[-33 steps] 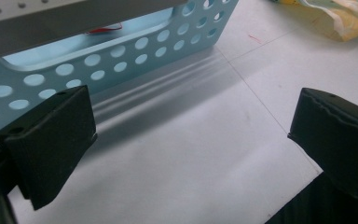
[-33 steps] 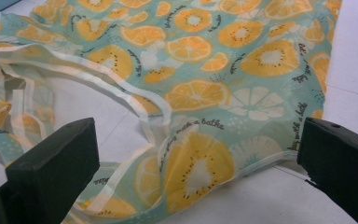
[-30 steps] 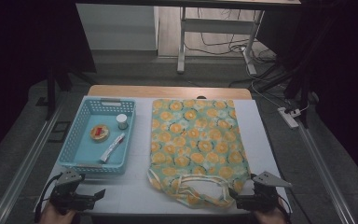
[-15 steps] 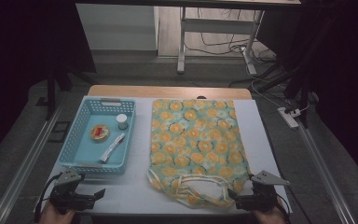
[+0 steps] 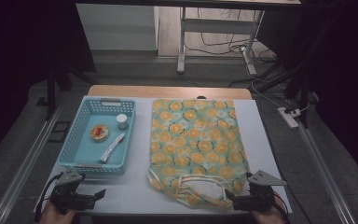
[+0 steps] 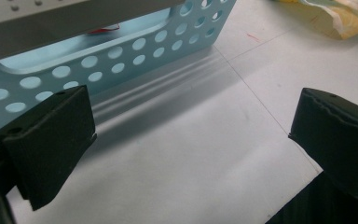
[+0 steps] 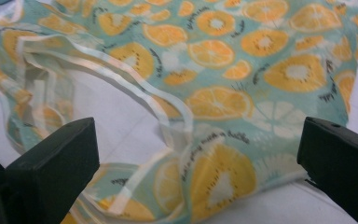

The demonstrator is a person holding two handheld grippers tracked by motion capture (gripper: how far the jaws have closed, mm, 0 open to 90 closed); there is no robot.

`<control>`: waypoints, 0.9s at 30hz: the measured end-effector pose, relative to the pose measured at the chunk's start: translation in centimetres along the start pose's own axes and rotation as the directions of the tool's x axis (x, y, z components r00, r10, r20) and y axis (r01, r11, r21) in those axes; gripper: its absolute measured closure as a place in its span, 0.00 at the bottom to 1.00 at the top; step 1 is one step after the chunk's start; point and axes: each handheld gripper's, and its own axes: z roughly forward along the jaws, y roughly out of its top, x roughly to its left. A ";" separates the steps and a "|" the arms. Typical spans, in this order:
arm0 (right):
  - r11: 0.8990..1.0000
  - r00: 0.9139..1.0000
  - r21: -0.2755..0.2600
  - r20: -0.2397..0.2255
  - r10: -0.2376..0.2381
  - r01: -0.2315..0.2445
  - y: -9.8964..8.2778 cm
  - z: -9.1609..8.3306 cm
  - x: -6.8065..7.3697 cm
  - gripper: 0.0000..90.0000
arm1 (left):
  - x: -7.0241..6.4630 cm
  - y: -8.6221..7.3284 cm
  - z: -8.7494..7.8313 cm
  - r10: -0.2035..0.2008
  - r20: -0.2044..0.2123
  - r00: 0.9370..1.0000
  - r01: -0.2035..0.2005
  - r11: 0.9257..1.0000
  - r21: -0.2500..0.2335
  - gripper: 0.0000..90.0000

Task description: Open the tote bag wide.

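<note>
The orange-slice print tote bag (image 5: 196, 144) lies flat mid-table, handles (image 7: 135, 93) toward me. My right gripper (image 5: 237, 201) gapes wide and empty at its near corner; my left gripper (image 5: 93, 196) (also wide, empty) sits before the blue basket (image 5: 85, 164).

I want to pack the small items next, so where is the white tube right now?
In the high view the white tube lies inside the blue basket at the table's left, just right of the round orange item.
</note>
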 end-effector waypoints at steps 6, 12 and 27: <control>1.000 0.999 0.006 -0.030 -0.022 0.023 0.4 0.2 0.5 0.00 | 0.0 0.0 0.0 0.002 0.004 1.000 -0.002 1.000 0.002 0.00; 0.999 0.997 0.018 -0.065 -0.040 0.042 1.1 0.5 1.5 0.00 | 0.0 0.0 0.1 -0.001 0.005 1.000 0.001 1.000 0.009 0.00; 0.988 0.977 0.088 -0.180 -0.112 0.130 1.9 2.6 5.5 0.00 | 0.1 0.0 0.1 -0.003 0.010 1.000 0.003 1.000 0.008 0.00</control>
